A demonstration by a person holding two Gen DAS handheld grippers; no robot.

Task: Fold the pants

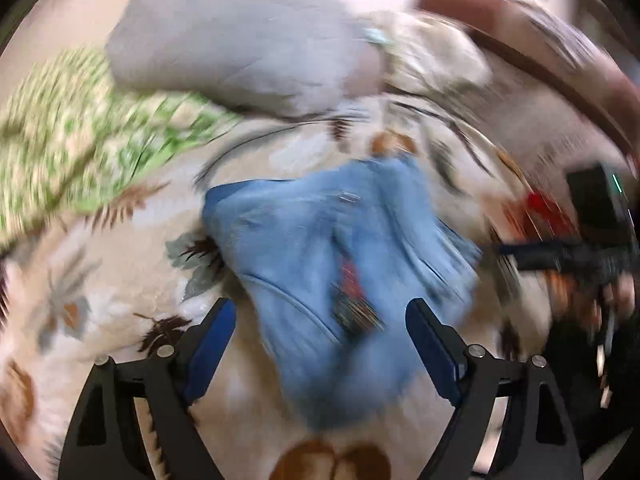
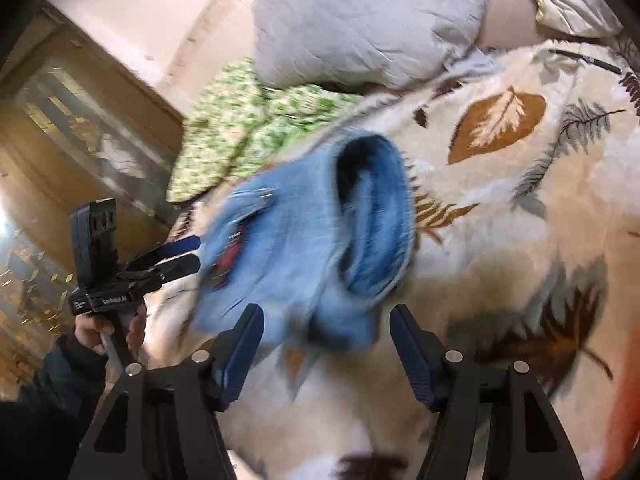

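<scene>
Light blue denim pants (image 1: 320, 248) lie crumpled on a leaf-patterned blanket (image 1: 100, 288); a dark patch with red shows on them. My left gripper (image 1: 320, 344) is open, jaws wide either side of the pants, holding nothing. In the right wrist view the pants (image 2: 296, 248) show an open waist or leg hole facing the camera. My right gripper (image 2: 326, 344) is open just in front of that fabric. The left gripper (image 2: 188, 256) also shows at the pants' left edge. The right gripper (image 1: 520, 254) shows blurred at the right.
A grey pillow (image 2: 368, 20) and a green patterned cloth (image 2: 248, 128) lie at the blanket's (image 2: 520, 200) far side. A wooden cabinet (image 2: 72, 120) stands left of the bed. Both views are motion-blurred.
</scene>
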